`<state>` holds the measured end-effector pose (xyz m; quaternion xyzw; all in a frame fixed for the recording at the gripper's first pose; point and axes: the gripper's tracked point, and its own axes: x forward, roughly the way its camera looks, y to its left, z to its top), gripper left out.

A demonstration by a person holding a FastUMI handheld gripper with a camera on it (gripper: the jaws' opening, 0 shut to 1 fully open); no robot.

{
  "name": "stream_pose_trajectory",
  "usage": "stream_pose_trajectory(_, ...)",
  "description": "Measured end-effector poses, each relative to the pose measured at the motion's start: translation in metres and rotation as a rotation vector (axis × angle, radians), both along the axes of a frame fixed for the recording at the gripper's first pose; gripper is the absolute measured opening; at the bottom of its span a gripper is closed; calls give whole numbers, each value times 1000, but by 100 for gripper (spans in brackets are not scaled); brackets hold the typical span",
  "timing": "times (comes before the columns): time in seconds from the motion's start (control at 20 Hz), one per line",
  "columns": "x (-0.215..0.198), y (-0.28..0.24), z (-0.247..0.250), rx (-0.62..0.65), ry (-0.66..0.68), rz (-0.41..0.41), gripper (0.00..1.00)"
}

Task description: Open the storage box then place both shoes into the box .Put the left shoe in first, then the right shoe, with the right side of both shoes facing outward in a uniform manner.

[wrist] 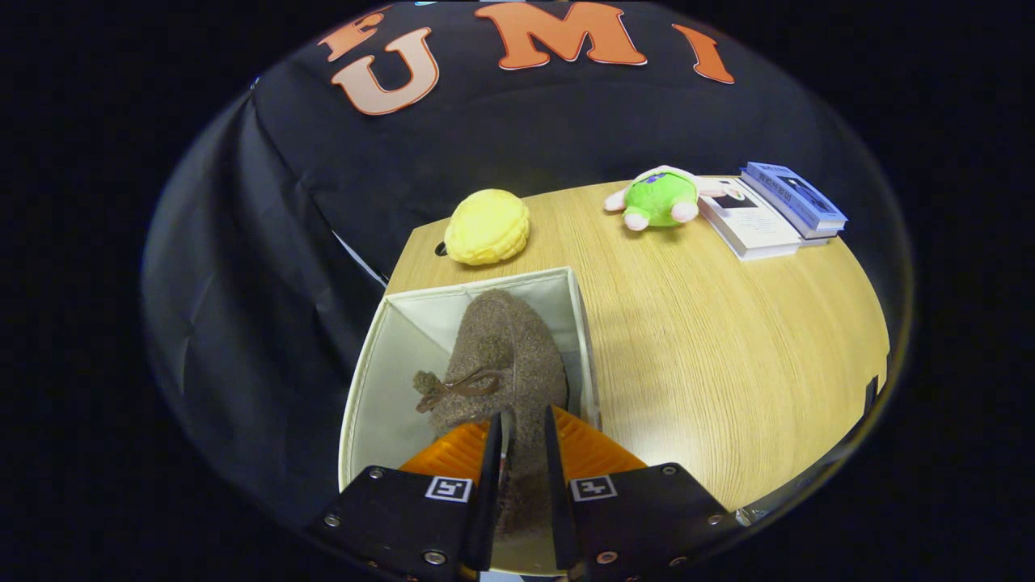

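Light wood-grain desk [711,339] set against a black cloth booth wall [267,267]; the wall wraps round the desk's left and far sides.

Nearest: tongs [521,461] held over the open storage box [364,380], its pale fabric walls standing at the desk's near-left corner. The fingers [491,461] are drawn close, pinching the rear part of a brown fuzzy shoe [509,356] between them — both fingers press on its sides. The shoe hangs inside the box, toe end pointing away from the tongs toward the box's far wall, a small brown lace bow [453,388] on its left flank. It sits toward the box's right wall; whether the sole touches the box floor, cannot tell.

Just beyond the box's far wall: a yellow ribbed plush [487,227], near the desk's far-left edge.

Farther, on the far-right part of the desk: a green plush toy [659,198] with pink limbs, just beside a white book [752,220], and a blue book [794,196] lying partly on top of the white one.
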<state>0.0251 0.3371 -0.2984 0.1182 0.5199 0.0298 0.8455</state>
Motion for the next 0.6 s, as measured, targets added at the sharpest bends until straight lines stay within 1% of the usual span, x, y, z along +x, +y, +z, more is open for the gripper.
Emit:
stream_pose_trajectory(0.1, -6, -1, 9, 35, -7, 15, 30)
stream_pose_trajectory(0.2, -4, -10, 26, 44, -56, 19, 37)
stream_pose_trajectory(0.3, -6, -19, 44, 78, -100, 39, 40)
stream_pose_trajectory(0.35, -8, -22, 55, 106, -131, 52, 46)
stream_pose_trajectory(0.4, -3, -29, 64, 109, -169, 63, 48)
stream_pose_trajectory(0.45, 1, -39, 76, 104, -223, 67, 56)
stream_pose_trajectory(0.5, 4, -51, 85, 85, -271, 69, 59)
stream_pose_trajectory(0.55, 5, -64, 94, 68, -312, 69, 64)
stream_pose_trajectory(0.6, 5, -75, 104, 54, -350, 72, 65)
